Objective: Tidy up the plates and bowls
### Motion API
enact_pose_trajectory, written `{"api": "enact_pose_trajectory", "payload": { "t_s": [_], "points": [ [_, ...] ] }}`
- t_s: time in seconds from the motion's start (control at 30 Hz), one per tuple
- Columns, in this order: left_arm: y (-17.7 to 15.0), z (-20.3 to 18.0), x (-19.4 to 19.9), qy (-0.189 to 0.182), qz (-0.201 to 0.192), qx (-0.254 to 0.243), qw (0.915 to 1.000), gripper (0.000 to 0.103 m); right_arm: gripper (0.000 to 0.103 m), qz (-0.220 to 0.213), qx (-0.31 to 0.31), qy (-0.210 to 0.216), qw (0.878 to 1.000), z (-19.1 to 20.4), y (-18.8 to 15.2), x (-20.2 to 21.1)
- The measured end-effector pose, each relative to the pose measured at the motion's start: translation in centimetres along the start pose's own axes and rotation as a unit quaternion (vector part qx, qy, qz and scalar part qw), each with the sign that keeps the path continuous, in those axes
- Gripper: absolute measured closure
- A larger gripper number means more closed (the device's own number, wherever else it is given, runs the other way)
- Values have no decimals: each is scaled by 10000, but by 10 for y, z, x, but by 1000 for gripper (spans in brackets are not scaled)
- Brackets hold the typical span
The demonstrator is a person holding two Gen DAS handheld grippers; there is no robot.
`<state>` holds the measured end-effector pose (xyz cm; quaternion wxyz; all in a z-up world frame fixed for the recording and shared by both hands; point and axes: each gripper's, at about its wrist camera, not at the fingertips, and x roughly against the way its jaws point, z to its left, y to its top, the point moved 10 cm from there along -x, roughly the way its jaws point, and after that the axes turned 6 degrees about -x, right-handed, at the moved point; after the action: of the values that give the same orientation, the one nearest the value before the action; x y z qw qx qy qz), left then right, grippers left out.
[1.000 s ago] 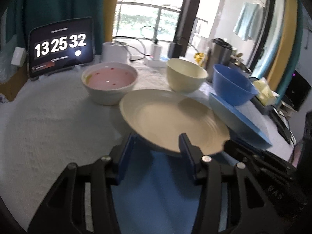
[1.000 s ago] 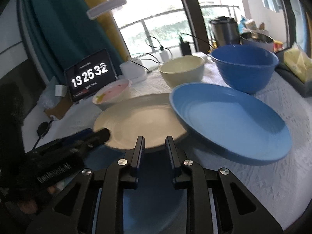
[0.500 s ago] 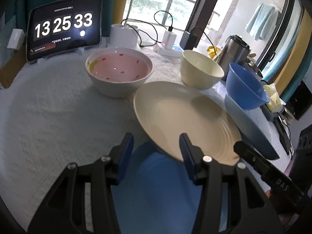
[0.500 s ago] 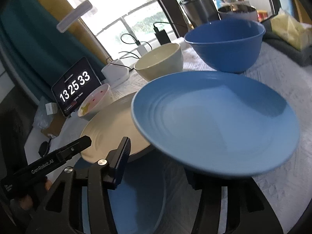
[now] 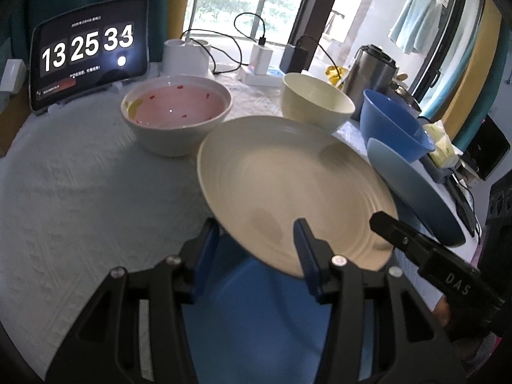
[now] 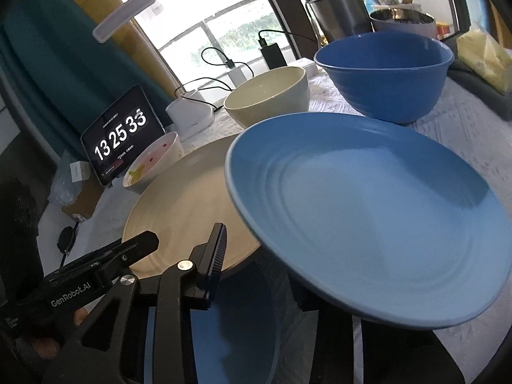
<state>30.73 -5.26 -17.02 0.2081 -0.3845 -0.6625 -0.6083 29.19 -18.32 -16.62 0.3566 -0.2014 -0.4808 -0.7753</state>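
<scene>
My left gripper (image 5: 256, 233) is shut on the near rim of a cream plate (image 5: 288, 176), which tilts above the table: one finger sits under the rim, the other on top. A blue plate (image 6: 368, 208) tilts up on the right, also seen edge-on as the blue plate (image 5: 416, 192). My right gripper (image 6: 262, 256) is closing with that plate's near rim between its jaws. Its left finger (image 6: 217, 249) stands just short of the rim and the other finger is hidden beneath. Another blue plate (image 5: 256, 304) lies flat under both grippers.
A white bowl with a pink inside (image 5: 176, 112), a cream bowl (image 5: 316, 102) and a blue bowl (image 5: 393, 128) stand behind the plates. A tablet clock (image 5: 89, 54), chargers with cables (image 5: 262, 57), a steel jug (image 5: 371, 67) and a yellow pack (image 5: 441, 147) line the back and right.
The right jaws went from nearly shut and empty to spread around the blue plate's rim, then narrowed. The blue plate now fills the right wrist view. The left gripper keeps hold of the cream plate.
</scene>
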Motion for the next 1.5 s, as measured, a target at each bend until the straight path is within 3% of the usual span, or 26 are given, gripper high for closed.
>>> {"api": "enact_pose_trajectory", "payload": {
  "t_s": [0.2, 0.5, 0.87, 1.5],
  "points": [
    [-6, 2, 13, -3, -110, 2, 9999, 53, 65, 4, 97, -25, 9999, 5, -8, 7],
    [-5, 8, 52, 298, -632, -160, 9974, 53, 67, -51, 315, 134, 9994, 24, -19, 21],
    [-24, 11, 71, 305, -632, -101, 9975, 53, 67, -230, 528, 255, 9980, 46, -21, 41],
    [-59, -2, 87, 481, -539, -369, 9967, 53, 69, -121, 758, 265, 9967, 44, -50, 65]
  ]
}}
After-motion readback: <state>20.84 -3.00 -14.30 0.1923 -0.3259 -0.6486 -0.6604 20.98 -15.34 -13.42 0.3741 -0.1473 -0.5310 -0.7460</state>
